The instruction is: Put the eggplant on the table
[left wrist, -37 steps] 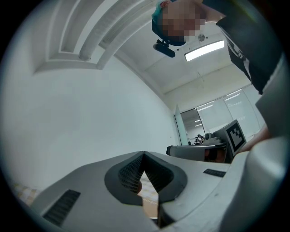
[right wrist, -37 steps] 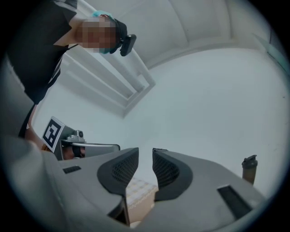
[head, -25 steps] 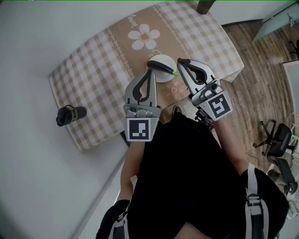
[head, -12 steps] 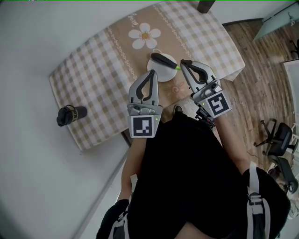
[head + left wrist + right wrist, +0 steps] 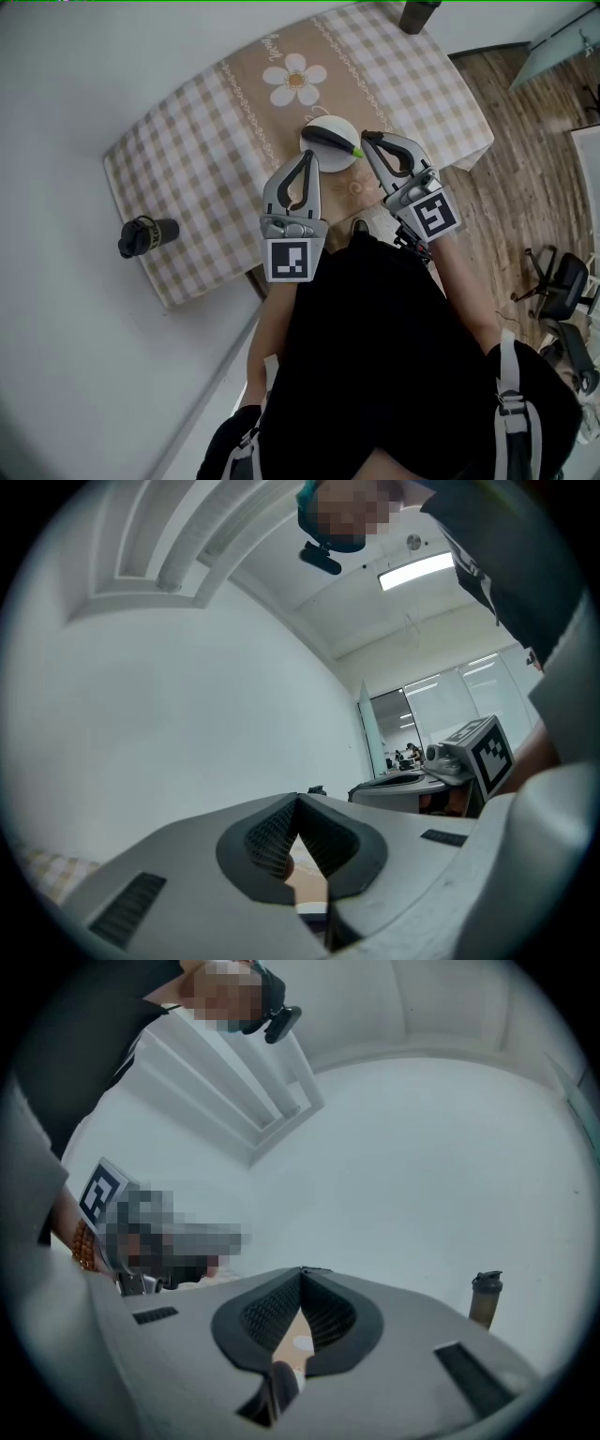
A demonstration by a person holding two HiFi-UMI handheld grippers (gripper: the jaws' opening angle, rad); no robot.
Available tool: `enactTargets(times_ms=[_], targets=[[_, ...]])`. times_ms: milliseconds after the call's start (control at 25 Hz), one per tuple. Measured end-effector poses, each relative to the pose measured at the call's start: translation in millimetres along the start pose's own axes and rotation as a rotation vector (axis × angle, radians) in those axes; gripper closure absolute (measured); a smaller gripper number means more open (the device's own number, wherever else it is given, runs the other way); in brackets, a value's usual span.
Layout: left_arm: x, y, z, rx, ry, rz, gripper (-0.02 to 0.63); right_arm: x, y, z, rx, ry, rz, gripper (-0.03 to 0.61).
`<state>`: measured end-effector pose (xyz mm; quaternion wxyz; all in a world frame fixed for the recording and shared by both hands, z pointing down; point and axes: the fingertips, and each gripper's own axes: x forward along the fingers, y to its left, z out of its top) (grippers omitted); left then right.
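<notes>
A dark eggplant [image 5: 328, 137] with a green stem lies on a small white plate [image 5: 319, 155] near the front edge of the table [image 5: 197, 159], which has a checked cloth. My left gripper [image 5: 307, 156] is shut and empty, with its tips just short of the plate's near left rim. My right gripper [image 5: 367, 138] is also shut and empty, just right of the stem end. In the left gripper view the left gripper [image 5: 298, 800] has its jaws meeting at the tip. In the right gripper view the right gripper [image 5: 302, 1270] shows the same, with nothing held.
A dark bottle [image 5: 145, 234] lies at the table's left end, and another bottle [image 5: 419, 14] stands at the far right corner, also seen as the bottle [image 5: 485, 1299]. Wooden floor [image 5: 525, 169] and an office chair [image 5: 553, 281] are to the right. A white wall runs behind the table.
Both grippers have sunk a little toward the table beside the plate. Their jaws stayed shut, and the eggplant has not moved on its plate.
</notes>
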<state>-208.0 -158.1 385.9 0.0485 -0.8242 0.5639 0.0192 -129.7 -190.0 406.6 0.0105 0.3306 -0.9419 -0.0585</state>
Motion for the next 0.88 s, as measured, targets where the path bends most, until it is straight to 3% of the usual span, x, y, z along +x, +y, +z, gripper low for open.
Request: enactTargets(times_ms=[280, 440, 560, 880], targets=[[-5.4, 8.7, -5.3, 0.000, 0.006, 0.031, 0.611, 3.6, -1.5, -15.5, 0.009, 0.039, 0.008, 0.572], [-6.6, 13.7, -6.3, -0.016, 0.007, 0.056, 0.611, 14.2, -5.5, -12.9, 0.001, 0.003, 0.018, 0.572], [-13.7, 12.3, -9.6, 0.018, 0.031, 0.043, 0.611, 9.0, 0.9, -23.5, 0.035, 0.044, 0.009, 0.572], [-19.0, 22.8, -9.0, 0.005, 0.035, 0.080, 0.611, 16.7, -4.6, -33.8, 0.038, 0.075, 0.010, 0.572]])
